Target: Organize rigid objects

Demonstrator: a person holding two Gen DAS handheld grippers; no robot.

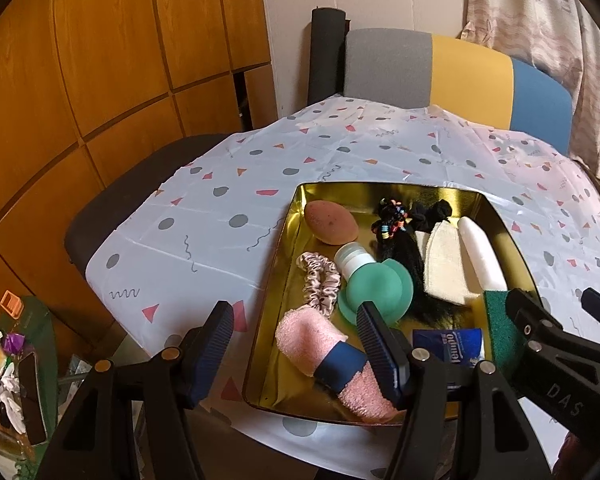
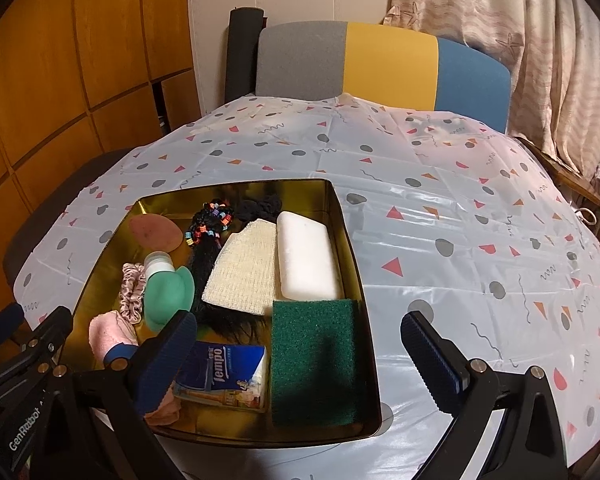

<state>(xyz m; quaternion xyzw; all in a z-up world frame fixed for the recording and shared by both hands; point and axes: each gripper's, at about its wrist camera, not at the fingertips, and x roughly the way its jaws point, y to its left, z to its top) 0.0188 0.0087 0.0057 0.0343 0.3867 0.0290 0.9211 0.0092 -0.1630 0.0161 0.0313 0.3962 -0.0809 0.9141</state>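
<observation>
Hovering, left gripper (image 1: 296, 344): jaws spread, nothing between the pads; near edge of the tin sits below them.
Right gripper (image 2: 300, 354): jaws spread wide and empty, straddling the tin's near right corner.
Gold tin tray (image 2: 364, 320): rests on the tablecloth, near edge toward both grippers; all loose items lie inside it.
Near row in tray: rolled pink towel with blue band (image 1: 324, 356) at left; Tempo tissue pack (image 2: 224, 376) in the middle; green scouring pad (image 2: 314, 360) against the right wall.
Middle row: pink satin scrunchie (image 1: 322, 282) just beside the green silicone bottle with white cap (image 1: 374, 286); black hair piece (image 1: 410, 268) next; beige loofah pad (image 2: 244, 268) overlapping it.
Right wall: white foam block (image 2: 306, 256), just behind the scouring pad.
Far row: pink egg-shaped makeup sponge (image 1: 330, 222) at the far left corner; beaded black hair ties (image 2: 212, 222); dark scrunchie (image 2: 260, 204).
Tablecloth (image 2: 460, 208): white, with triangles and dots.
Beyond table: chair back (image 2: 380, 62) in grey, yellow and blue; curtain (image 2: 540, 52) at right.
</observation>
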